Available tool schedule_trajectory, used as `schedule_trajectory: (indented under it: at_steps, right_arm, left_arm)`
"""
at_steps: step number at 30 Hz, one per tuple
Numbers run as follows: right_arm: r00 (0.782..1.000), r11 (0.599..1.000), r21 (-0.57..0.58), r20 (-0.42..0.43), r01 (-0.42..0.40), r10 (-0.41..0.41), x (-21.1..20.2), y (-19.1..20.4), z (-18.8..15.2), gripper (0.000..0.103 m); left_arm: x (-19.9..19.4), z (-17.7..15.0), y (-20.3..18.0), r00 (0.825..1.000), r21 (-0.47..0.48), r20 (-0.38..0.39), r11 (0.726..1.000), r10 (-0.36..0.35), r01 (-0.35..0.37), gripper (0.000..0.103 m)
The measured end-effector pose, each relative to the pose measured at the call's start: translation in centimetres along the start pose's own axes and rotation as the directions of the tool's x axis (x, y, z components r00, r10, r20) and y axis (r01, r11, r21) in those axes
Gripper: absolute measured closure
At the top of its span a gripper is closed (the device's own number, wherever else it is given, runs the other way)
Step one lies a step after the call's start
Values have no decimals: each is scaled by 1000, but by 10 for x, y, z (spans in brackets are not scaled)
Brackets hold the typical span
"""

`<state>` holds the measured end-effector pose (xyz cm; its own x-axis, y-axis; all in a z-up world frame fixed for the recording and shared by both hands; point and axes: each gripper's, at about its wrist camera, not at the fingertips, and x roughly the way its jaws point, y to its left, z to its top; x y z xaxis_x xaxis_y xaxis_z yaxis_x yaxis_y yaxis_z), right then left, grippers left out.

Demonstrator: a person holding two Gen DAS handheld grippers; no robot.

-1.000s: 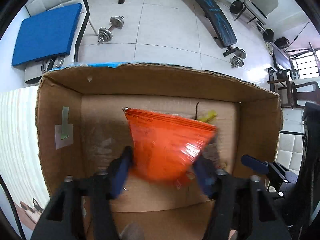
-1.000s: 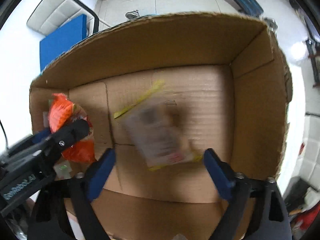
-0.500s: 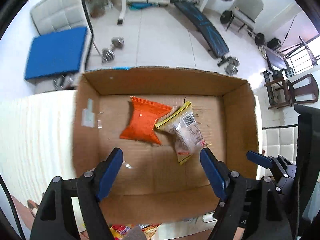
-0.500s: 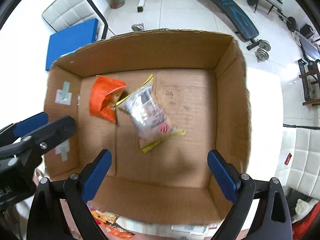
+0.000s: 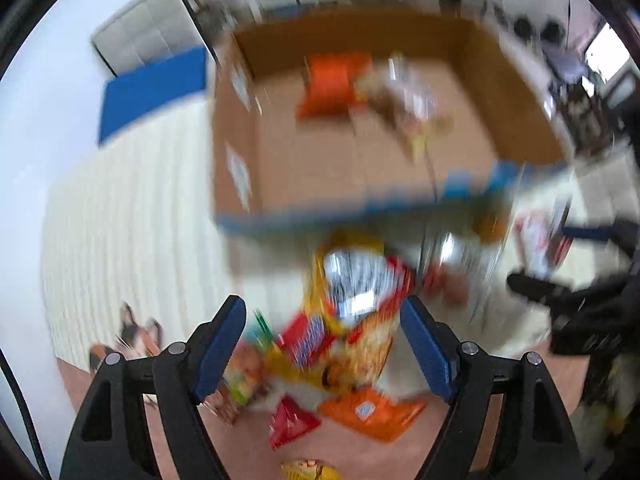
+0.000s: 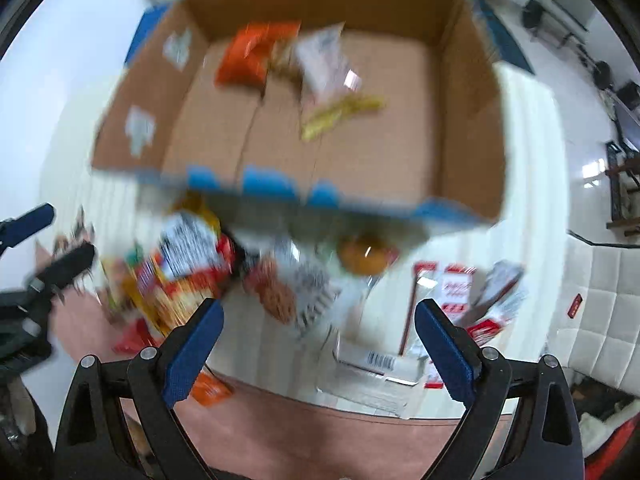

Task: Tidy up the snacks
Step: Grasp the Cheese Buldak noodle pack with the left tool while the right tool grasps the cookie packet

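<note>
Left gripper (image 5: 322, 338): fingers spread wide, nothing held; heap of snack packets (image 5: 344, 332) lies directly between and ahead of fingertips, on table in front of cardboard box (image 5: 240, 128). Orange packet (image 5: 330, 84) and clear packet (image 5: 408, 98) lie inside box, far side. Right gripper (image 6: 316, 340): wide apart, empty; cookie packet (image 6: 276, 292) just ahead, left of centre. Motion blur hides packets' long axes. Judgement: each gripper nearest own pile.

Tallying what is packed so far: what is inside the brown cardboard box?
Inside the brown cardboard box lie an orange snack bag and a clear yellow-edged packet, side by side. The near wall hides the front floor strip.
</note>
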<state>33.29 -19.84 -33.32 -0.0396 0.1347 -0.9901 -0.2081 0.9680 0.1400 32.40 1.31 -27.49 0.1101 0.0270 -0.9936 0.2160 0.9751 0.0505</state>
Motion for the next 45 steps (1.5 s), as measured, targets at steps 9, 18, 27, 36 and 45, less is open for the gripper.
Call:
schedule_trajectory:
  at_steps: [9, 18, 27, 36, 45]
  right_arm:
    - [995, 975, -201, -19, 90, -96, 80, 11, -7, 5]
    - [983, 984, -64, -88, -166, 160, 85, 17, -27, 9]
    - [986, 925, -342, 44, 166, -161, 95, 58, -20, 9]
    - [993, 993, 32, -23, 113, -112, 91, 25, -68, 21]
    - [984, 949, 291, -94, -121, 154, 79, -39, -104, 12]
  left_arm:
    - [90, -47, -22, 986, 22, -164, 1000, 7, -3, 24]
    - [98, -63, 2, 983, -40, -183, 999, -16, 9, 24]
    - [103, -63, 16, 985, -19, -168, 999, 26, -30, 24]
    - [105, -51, 19, 986, -5, -165, 1000, 30, -31, 24]
    - [107, -9, -10, 982, 93, -188, 995, -4, 22, 22]
